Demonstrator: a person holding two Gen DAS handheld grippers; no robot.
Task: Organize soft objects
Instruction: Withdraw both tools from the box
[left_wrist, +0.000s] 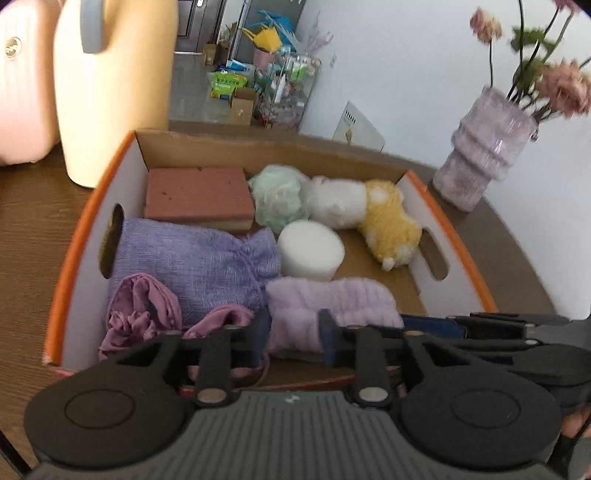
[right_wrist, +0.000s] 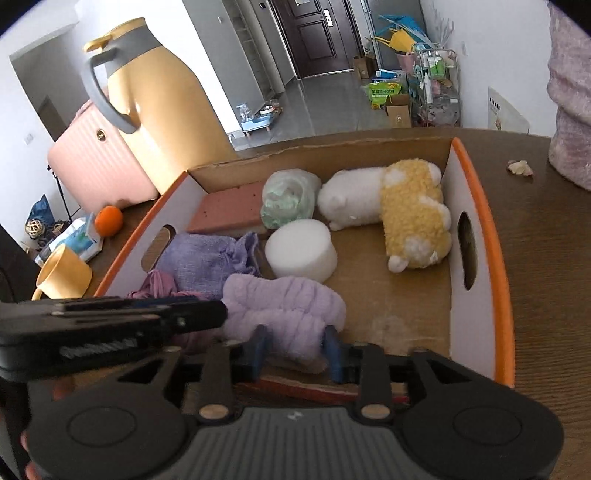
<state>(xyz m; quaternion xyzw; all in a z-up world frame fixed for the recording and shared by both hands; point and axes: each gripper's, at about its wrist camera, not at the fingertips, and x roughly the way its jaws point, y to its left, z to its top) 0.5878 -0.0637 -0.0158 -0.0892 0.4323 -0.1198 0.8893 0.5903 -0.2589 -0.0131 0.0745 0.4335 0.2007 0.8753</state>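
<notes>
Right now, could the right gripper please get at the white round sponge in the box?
Probably yes: the sponge lies uncovered just beyond the lilac towel, which sits between the right gripper and it. Reaching over the towel should do.

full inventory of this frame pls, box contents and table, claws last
cardboard box: 1, orange-edged, on table
sponge block: 1, reddish, box far left
mesh puff: 1, pale green, beside sponge block
plush toy: 1, white and yellow, box far right
foam cylinder: 1, white, centre
drawstring pouch: 1, purple, left
fluffy cloth: 1, lilac, near edge
satin cloth: 1, mauve, near left corner
jug: 1, yellow, behind box
vase: 1, lilac, right of box
left claw: open around fluffy cloth
right claw: open around fluffy cloth
</notes>
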